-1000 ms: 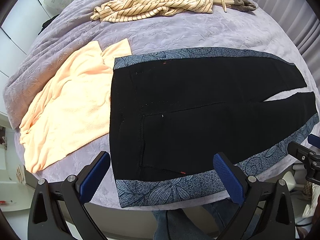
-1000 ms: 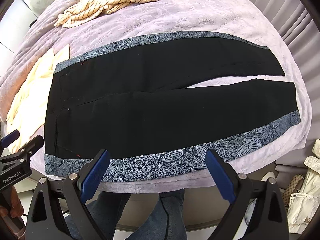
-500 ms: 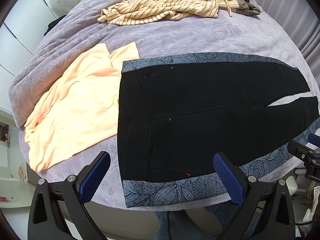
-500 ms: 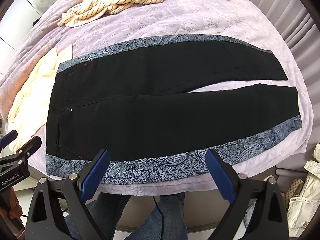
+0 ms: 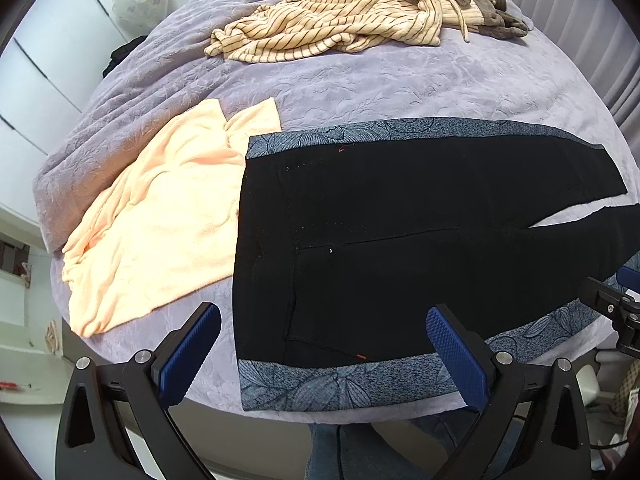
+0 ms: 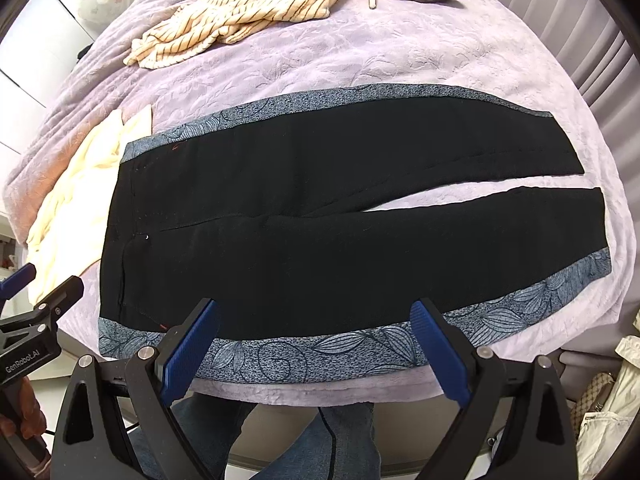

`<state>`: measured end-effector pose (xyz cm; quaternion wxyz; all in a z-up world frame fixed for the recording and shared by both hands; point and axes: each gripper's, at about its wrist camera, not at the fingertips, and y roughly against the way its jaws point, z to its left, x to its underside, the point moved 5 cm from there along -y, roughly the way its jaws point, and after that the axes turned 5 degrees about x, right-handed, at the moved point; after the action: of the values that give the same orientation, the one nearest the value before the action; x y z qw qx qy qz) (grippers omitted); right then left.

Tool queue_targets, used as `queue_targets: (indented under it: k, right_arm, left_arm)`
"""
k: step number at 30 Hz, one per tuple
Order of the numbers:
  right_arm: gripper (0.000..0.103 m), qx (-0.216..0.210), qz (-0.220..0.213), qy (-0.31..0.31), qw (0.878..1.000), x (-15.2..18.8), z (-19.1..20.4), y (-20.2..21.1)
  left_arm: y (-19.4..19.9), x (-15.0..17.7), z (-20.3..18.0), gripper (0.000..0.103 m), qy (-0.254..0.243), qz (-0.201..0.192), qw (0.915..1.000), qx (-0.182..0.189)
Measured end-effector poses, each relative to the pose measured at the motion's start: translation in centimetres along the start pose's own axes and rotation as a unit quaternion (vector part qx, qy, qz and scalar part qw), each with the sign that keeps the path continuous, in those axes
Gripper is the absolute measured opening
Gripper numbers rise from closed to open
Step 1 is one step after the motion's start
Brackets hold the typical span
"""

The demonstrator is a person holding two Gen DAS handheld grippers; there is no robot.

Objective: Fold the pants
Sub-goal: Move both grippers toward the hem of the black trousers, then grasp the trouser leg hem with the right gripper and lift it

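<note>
Black pants (image 5: 400,224) flat on bed (image 5: 400,88), L gripper (image 5: 324,344) apparently wide apart.

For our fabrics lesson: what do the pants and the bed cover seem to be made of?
Pants: likely a matte black knit or woven cloth, with speckled blue leaf-print side bands. Bed cover: seemingly plush lilac velvet-like fabric, embossed with a floral pattern and a soft sheen.

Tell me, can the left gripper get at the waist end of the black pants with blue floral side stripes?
Probably yes: the left gripper is open just over the pants' near waist corner, with nothing in between.
</note>
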<state>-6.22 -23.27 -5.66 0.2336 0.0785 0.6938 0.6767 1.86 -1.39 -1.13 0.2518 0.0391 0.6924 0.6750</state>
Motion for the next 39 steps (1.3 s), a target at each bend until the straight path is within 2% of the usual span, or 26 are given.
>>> queue_targets:
  k: [4,11,15,19,22,24,25,26,27,28,29,30,31,32,34,39]
  right_arm:
    - [0.097,-0.022,0.005,0.01,1.0,0.0,-1.6,0.2]
    - [0.097,-0.02,0.005,0.041,0.999,0.4,-4.8,0.8]
    - [0.097,-0.033,0.011,0.068,0.997,1.3,-5.7,0.8]
    - [0.097,-0.085,0.026,0.076,0.993,2.7,-5.6,0.4]
    - [0.097,-0.166,0.058,0.03,0.984,3.8,-5.5,-0.4]
    - [0.096,-0.201,0.068,0.002,0.977,4.3,-5.3,-0.9]
    - [0.094,-0.215,0.069,-0.014,0.974,4.5,-5.3,-1.3]
    - [0.084,-0.224,0.07,-0.024,0.972,4.6,-5.3,-1.7]
    - [0.064,-0.235,0.074,-0.036,0.969,4.7,-5.3,-2.3]
    - [0.053,-0.242,0.084,-0.047,0.965,5.0,-5.3,-3.0]
    - [0.043,-0.254,0.097,-0.058,0.961,5.3,-5.1,-3.8]
    - [0.043,-0.271,0.11,-0.07,0.954,5.7,-5.1,-4.6]
    - [0.043,-0.287,0.121,-0.084,0.946,6.2,-5.0,-5.7]
    - [0.043,-0.285,0.127,-0.093,0.946,6.7,-5.3,-6.6]
    - [0.043,-0.267,0.135,-0.118,0.947,7.6,-6.3,-8.5]
    - [0.043,-0.254,0.131,-0.178,0.942,9.3,-8.4,-10.7]
  left_arm:
    - [0.4,1.1,-1.1,0.103,0.027,0.005,0.9996,-0.002]
    - [1.4,4.1,-3.0,0.103,0.081,-0.001,0.9966,-0.015]
    - [1.7,6.0,-2.9,0.103,0.118,0.005,0.9929,-0.01]
    - [1.4,7.1,-1.3,0.103,0.155,0.022,0.9877,0.003]
    - [1.1,7.5,0.1,0.103,0.166,0.02,0.9859,0.008]
    - [0.2,7.4,0.8,0.103,0.165,0.019,0.9858,0.02]
    - [-0.5,7.4,1.1,0.103,0.164,0.023,0.9857,0.029]
    - [-1.2,7.4,1.3,0.103,0.164,0.029,0.9853,0.038]
    - [-1.8,7.4,1.4,0.103,0.164,0.03,0.985,0.047]
    - [-2.2,7.4,1.6,0.103,0.16,0.025,0.9852,0.056]
    - [-2.7,7.4,1.6,0.095,0.154,0.018,0.9857,0.065]
    - [-3.2,7.4,1.6,0.086,0.15,0.018,0.9858,0.074]
    - [-3.8,7.6,1.5,0.082,0.147,0.024,0.9852,0.084]
    - [-4.5,7.9,1.5,0.077,0.147,0.032,0.9839,0.096]
    - [-6.1,8.6,1.3,0.076,0.147,0.051,0.9801,0.123]
    - [-8.3,10.0,1.3,0.076,0.142,0.079,0.9755,0.148]
